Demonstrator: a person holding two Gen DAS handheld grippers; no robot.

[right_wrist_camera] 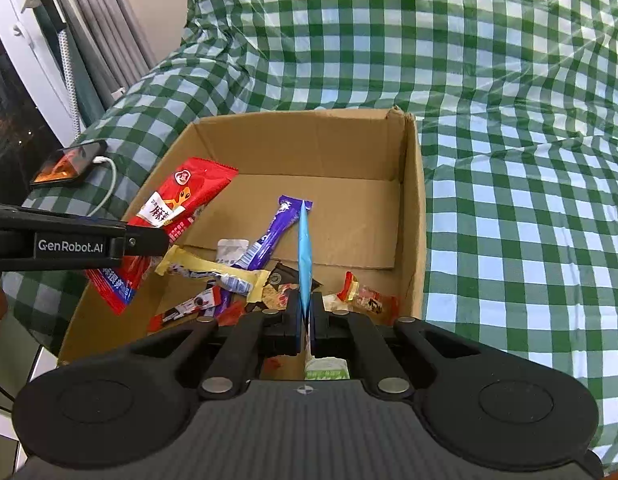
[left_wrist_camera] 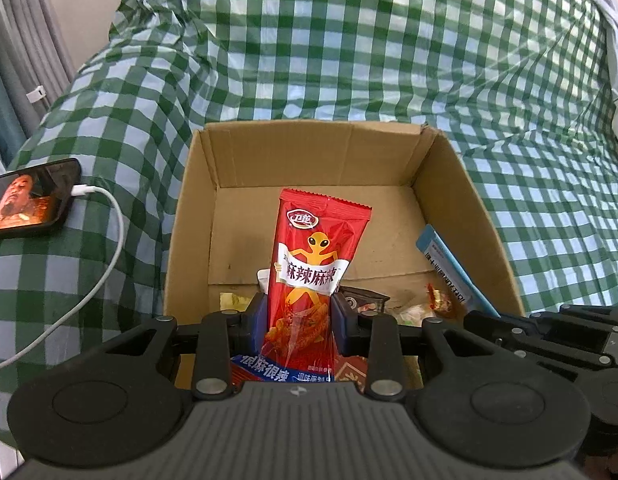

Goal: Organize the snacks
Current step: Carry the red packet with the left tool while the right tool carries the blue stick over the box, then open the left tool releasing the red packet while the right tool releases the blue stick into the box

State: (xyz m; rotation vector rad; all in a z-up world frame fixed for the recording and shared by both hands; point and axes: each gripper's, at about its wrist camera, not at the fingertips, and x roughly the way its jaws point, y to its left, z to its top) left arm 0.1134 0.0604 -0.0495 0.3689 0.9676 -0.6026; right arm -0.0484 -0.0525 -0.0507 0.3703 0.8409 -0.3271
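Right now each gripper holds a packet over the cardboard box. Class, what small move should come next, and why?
Probably open the left gripper to drop the red snack packet: it already hangs above the cardboard box, where other snacks lie. The right gripper, clamped on the blue packet, could follow.

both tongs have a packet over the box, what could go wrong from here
The left tongs grip the red packet low, so its tall top may flop or slip out. The right tongs pinch the blue packet edge-on, a thin hold that could twist loose. Both hang close over the box; the tongs might bump.
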